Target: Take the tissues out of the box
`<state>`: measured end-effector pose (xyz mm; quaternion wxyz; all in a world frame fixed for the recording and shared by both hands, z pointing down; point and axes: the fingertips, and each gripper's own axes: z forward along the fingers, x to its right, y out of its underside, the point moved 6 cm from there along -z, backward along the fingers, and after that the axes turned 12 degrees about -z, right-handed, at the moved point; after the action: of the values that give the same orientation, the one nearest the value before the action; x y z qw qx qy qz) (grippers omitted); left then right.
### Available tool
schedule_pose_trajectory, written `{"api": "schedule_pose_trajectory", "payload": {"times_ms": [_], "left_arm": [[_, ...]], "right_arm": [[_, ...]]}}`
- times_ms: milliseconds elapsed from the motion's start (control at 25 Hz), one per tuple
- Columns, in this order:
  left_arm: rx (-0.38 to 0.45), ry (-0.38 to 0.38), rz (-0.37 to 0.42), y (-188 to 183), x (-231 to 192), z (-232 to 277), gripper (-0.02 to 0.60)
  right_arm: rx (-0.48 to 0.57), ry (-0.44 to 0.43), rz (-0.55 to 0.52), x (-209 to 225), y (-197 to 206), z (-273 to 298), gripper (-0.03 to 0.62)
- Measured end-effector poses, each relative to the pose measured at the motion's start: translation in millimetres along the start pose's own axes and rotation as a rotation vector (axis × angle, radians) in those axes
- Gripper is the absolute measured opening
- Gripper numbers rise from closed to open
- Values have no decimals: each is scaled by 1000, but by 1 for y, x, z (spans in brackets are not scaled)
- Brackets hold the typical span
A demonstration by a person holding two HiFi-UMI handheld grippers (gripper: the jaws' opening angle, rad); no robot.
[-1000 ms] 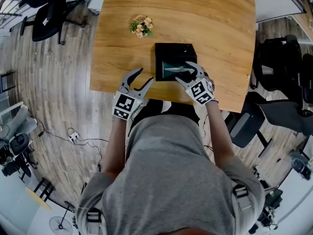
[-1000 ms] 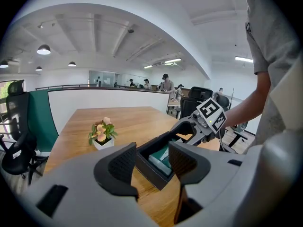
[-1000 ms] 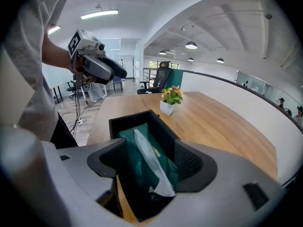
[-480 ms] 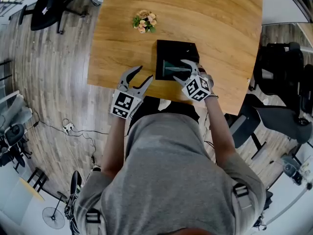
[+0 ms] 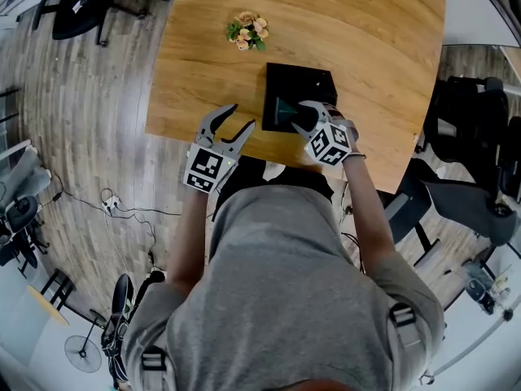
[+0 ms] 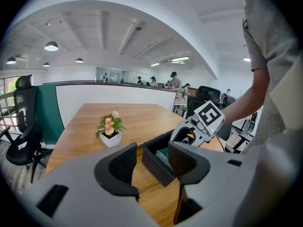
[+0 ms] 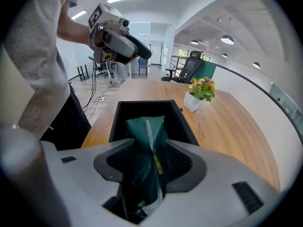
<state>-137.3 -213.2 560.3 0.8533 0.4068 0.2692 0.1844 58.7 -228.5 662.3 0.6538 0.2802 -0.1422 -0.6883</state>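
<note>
A black open box (image 5: 299, 78) stands near the front edge of the wooden table (image 5: 366, 39). A dark green tissue pack (image 5: 284, 108) stands upright inside it. My right gripper (image 5: 303, 114) reaches into the box. Its jaws are closing, and the pads press on both sides of the tissue pack (image 7: 144, 141), which rises above the box (image 7: 124, 112) between them. My left gripper (image 5: 232, 119) hovers open and empty over the table's front edge, left of the box. From the left gripper (image 6: 152, 151) view, the box (image 6: 156, 168) lies just beyond its jaws.
A small potted flower (image 5: 249, 31) stands on the table behind and left of the box. Office chairs (image 5: 81, 10) surround the table on the wooden floor, and cables (image 5: 122, 210) lie on the floor at left.
The right gripper has moved down into the box and its jaws have closed on the green tissue pack. The left gripper has shifted slightly toward the box.
</note>
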Motion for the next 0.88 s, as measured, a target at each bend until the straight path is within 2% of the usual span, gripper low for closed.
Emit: {"api": "schedule_pose_trajectory", "payload": {"times_ms": [200,440,880], "left_arm": [[-4,1,10,-1,0,1,221],[-5,-2,18,-2,0,-2,222],[-4,-6,33,-2,5,-6,215]], "right_arm": [[-1,-18,-12,-3,0,2,148],[-18,-32,-16,-5,-1,3,114],[-18,21,-11,-5,-2,0,60]]}}
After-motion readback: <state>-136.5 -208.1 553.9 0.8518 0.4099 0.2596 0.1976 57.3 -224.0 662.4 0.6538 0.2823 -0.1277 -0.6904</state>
